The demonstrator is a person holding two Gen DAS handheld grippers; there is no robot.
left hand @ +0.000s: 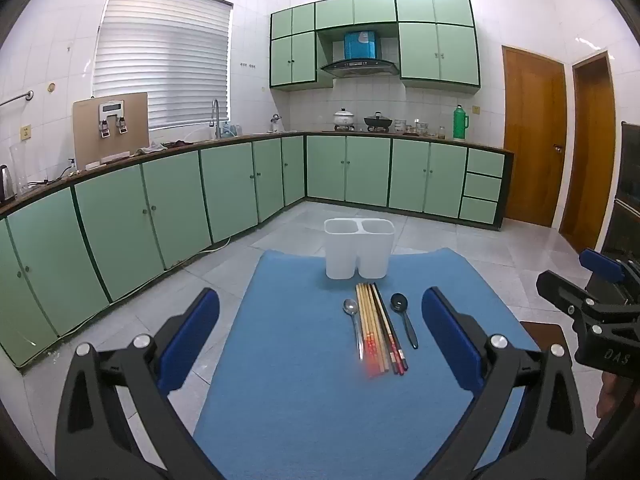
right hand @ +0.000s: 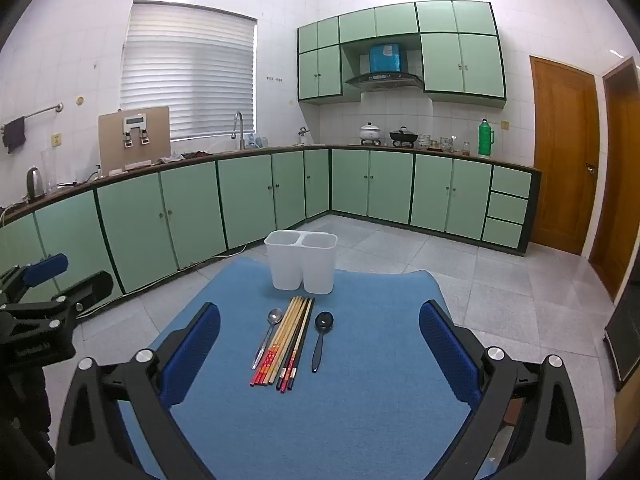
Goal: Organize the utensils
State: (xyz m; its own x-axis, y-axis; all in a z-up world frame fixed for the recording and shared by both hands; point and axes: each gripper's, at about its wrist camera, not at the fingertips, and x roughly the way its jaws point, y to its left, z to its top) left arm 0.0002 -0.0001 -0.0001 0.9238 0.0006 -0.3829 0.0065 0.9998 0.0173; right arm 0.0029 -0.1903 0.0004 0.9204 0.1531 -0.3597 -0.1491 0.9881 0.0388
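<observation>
Home kitchen, green cabinets (left hand: 168, 204), range hood (left hand: 360, 67), sink faucet (left hand: 216, 118), tiled walls

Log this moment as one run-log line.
left gripper: open, empty | right gripper: open, empty | chopsticks, metal spoon, black spoon: on blue mat | holder: empty

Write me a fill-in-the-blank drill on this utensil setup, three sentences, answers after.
1. The white holder has ____ compartments.
2. The chopsticks lie between the metal spoon and the ____ spoon.
3. All the utensils lie on the ____ mat, none in the holder.

Missing words: two; black; blue
</observation>
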